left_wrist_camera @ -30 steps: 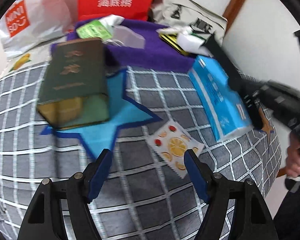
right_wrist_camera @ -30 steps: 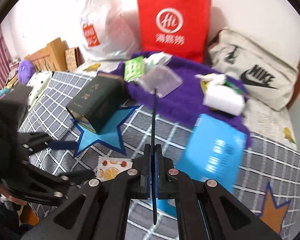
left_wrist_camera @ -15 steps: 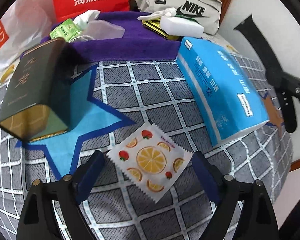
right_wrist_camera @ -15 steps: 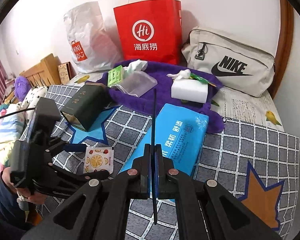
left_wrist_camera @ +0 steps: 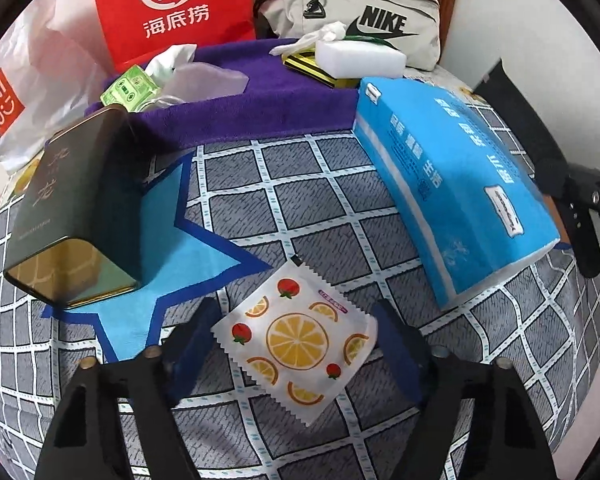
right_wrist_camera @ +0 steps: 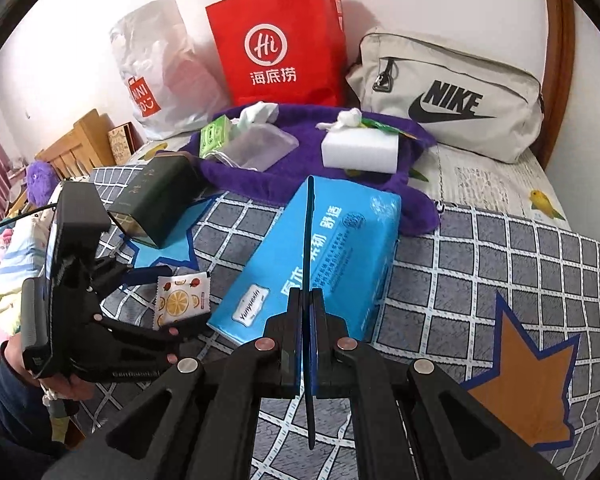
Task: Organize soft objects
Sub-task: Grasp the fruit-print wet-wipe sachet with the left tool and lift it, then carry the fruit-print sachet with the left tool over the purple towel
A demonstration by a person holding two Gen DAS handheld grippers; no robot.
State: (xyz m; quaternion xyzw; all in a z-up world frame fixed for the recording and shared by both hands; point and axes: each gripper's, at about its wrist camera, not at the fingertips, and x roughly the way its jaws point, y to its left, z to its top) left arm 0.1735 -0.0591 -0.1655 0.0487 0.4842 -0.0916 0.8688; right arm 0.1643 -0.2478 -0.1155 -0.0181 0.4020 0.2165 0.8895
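A white packet printed with oranges and strawberries (left_wrist_camera: 296,336) lies flat on the checked bedspread (left_wrist_camera: 320,208). My left gripper (left_wrist_camera: 296,344) straddles it. Its jaws are closing, and the blue pads (left_wrist_camera: 196,332) stand just off the packet's edges. The packet is not crumpled. In the right wrist view, the left gripper (right_wrist_camera: 176,300) shows over that packet (right_wrist_camera: 180,298), held by a hand. My right gripper (right_wrist_camera: 309,216) is shut with nothing in it, above the blue tissue pack (right_wrist_camera: 316,256). That tissue pack (left_wrist_camera: 452,184) lies right of the packet.
A dark green tin (left_wrist_camera: 72,208) lies on a blue star to the left. Behind it, a purple towel (left_wrist_camera: 260,100) carries a white sponge (left_wrist_camera: 358,58), a green packet (left_wrist_camera: 130,88) and a clear pouch (left_wrist_camera: 204,80). A red bag (right_wrist_camera: 280,44), a white plastic bag (right_wrist_camera: 156,76) and a beige Nike bag (right_wrist_camera: 448,96) line the wall.
The left gripper came forward and down until the fruit-print packet lay between its jaws, which widened and then narrowed. The right gripper, still shut, settled over the blue tissue pack.
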